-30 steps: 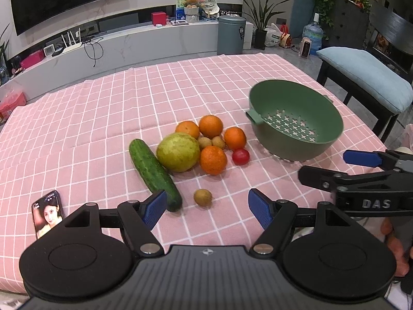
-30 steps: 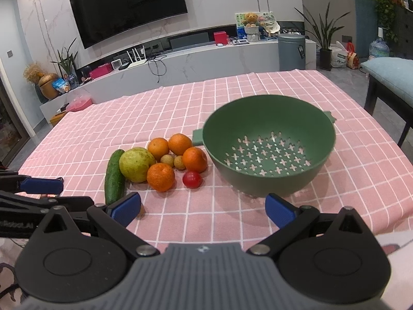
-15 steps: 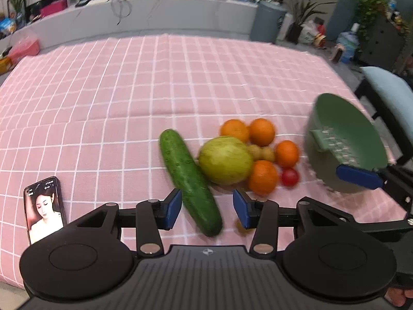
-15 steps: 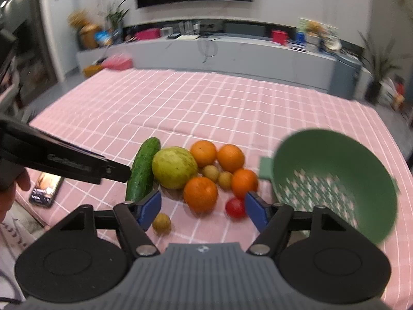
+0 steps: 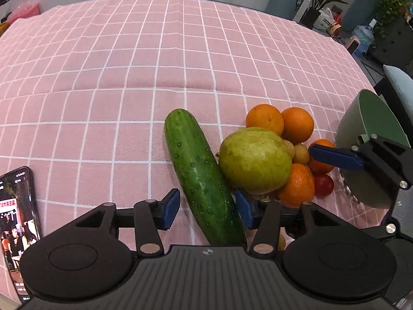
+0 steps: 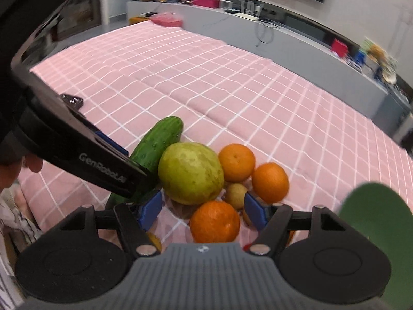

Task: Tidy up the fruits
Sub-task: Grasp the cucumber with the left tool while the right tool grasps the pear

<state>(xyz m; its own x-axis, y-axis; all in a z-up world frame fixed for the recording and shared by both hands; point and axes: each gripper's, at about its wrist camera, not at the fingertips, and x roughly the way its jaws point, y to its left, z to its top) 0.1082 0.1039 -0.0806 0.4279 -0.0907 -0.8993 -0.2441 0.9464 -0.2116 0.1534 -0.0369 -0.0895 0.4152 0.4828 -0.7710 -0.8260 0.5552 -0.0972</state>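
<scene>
A cucumber lies on the pink checked cloth, touching a large green-yellow guava. My left gripper is open with its pads on either side of the cucumber's near end, not touching it. Several oranges, small brown fruits and a red tomato cluster to the right. My right gripper is open, its pads around the near orange, just short of the guava. The cucumber shows partly behind the left gripper's body.
A green colander sits at the right of the fruit pile, seen as a green edge in the right wrist view. A phone lies on the cloth at the left. The pink cloth stretches far behind.
Both grippers have moved down and forward to the fruit. The left now straddles the cucumber's near end with narrower jaws. The right has swung left over the near orange.
</scene>
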